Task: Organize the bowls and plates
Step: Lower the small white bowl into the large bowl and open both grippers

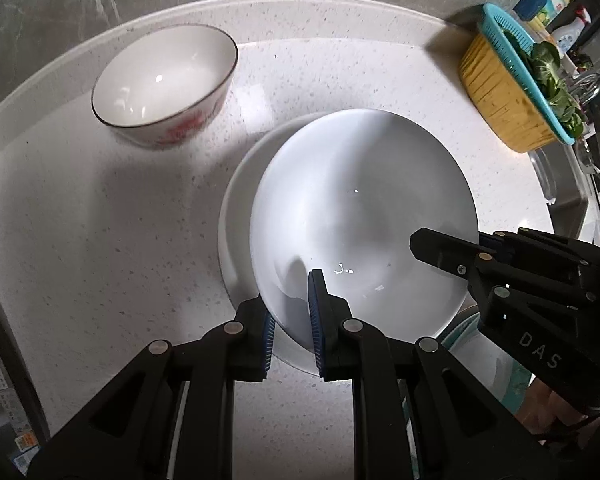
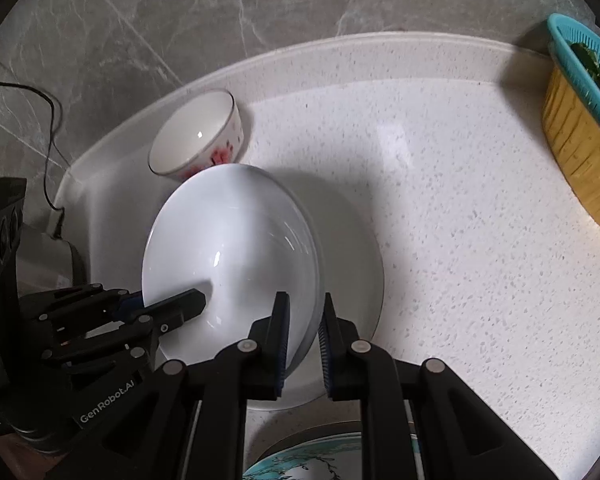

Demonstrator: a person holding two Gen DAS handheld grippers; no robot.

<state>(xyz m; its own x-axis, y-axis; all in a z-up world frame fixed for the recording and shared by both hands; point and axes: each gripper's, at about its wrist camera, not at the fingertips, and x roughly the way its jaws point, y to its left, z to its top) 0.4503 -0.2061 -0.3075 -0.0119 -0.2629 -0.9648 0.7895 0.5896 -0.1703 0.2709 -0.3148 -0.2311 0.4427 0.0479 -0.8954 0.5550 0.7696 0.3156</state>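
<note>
my left gripper [image 1: 292, 316]: clamped on white plate [image 1: 364, 216] rim
my right gripper [image 2: 304, 336]: clamped on same plate – opposite rim
plate: above another white plate [image 2: 356, 264]

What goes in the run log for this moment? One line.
left gripper: shut on white plate rim | right gripper: shut on same rim | second plate beneath

The table [image 2: 460, 240] is a pale speckled stone top with a raised lip along its back edge, set against grey marbled wall tiles. On it rest a white plate [image 2: 356, 280], a red-patterned bowl [image 1: 164, 84] near the back lip, and a yellow basket [image 1: 500, 100] with a teal strainer of greens at the right. A teal-patterned dish [image 2: 300, 460] shows at the near edge.
</note>
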